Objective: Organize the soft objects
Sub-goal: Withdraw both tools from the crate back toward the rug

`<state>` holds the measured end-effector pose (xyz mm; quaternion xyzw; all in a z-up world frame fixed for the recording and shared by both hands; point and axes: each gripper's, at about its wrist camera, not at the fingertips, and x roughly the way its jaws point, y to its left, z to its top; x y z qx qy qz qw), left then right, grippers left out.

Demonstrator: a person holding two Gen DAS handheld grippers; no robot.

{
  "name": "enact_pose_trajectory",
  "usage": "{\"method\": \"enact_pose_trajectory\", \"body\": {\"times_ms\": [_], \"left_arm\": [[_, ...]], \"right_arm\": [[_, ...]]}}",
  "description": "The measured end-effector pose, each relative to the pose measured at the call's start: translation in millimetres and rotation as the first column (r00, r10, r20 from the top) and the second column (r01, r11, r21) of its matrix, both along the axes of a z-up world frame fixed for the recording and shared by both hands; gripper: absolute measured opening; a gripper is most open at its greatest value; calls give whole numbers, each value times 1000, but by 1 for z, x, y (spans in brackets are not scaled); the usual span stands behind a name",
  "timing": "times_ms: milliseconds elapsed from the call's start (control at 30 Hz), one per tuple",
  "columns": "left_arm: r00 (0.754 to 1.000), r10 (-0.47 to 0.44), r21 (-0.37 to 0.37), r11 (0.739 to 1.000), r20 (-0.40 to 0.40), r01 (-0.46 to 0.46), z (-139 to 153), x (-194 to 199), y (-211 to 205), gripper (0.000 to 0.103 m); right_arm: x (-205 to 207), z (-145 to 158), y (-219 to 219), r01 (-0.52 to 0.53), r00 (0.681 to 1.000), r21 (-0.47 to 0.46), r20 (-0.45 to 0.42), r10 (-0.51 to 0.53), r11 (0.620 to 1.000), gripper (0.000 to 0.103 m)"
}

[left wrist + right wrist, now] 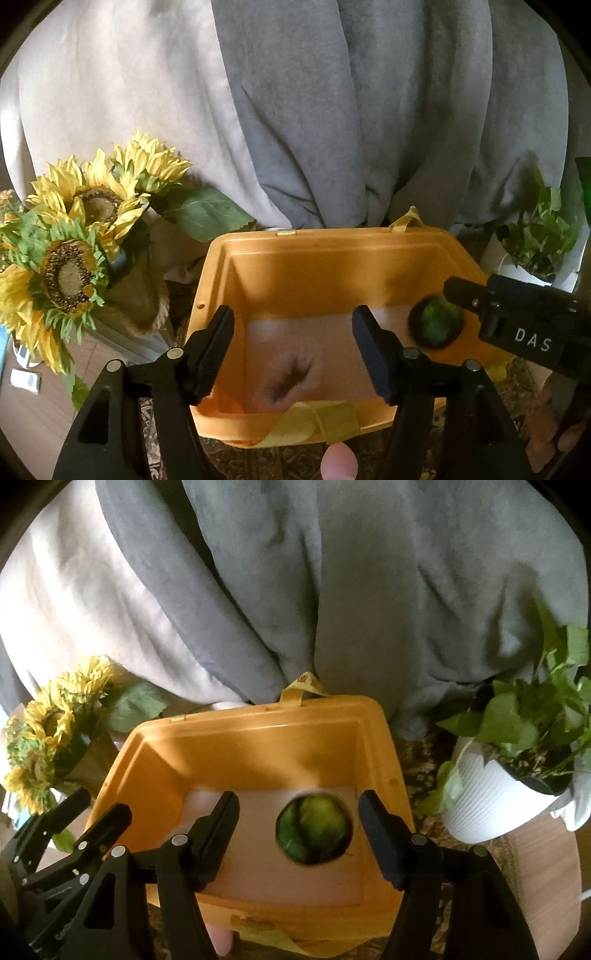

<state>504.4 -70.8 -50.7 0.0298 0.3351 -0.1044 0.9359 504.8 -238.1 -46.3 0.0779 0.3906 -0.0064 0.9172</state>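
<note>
An orange plastic bin with a pale floor stands below both grippers. In the left wrist view my left gripper is open over the bin. Beneath its gap lies a blurred pinkish soft thing with a dark middle. In the right wrist view my right gripper is open too. A round green plush ball shows between its fingers without touching either pad, over the bin's floor. The right gripper reaches in from the right, and the left gripper from the lower left.
A bunch of sunflowers stands left of the bin, and a leafy plant in a white ribbed pot stands right of it. Grey and cream curtains hang behind. A yellow strap lies over the bin's near rim. A patterned rug is underneath.
</note>
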Motion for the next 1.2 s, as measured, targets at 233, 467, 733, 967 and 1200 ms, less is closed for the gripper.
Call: {"method": "enact_pose_trajectory", "body": {"times_ms": [233, 467, 733, 967, 1200], "left_arm": [[999, 6, 6, 1000, 31, -7, 12, -24, 4, 71], [996, 12, -3, 1000, 83, -11, 32, -60, 10, 73], [991, 43, 1, 999, 130, -43, 51, -107, 20, 76], [985, 90, 26, 995, 150, -95, 58, -149, 27, 81], [980, 154, 10, 988, 129, -157, 52, -187, 28, 81]], "right_arm": [[-23, 19, 0, 14, 999, -12, 53, -13, 1000, 68], [-58, 43, 1, 11, 993, -13, 118, -9, 1000, 68], [-101, 62, 11, -11, 986, -30, 167, 16, 999, 68], [-139, 68, 14, -32, 979, -44, 202, 40, 999, 76], [-167, 63, 11, -68, 978, -36, 195, 73, 997, 79]]}}
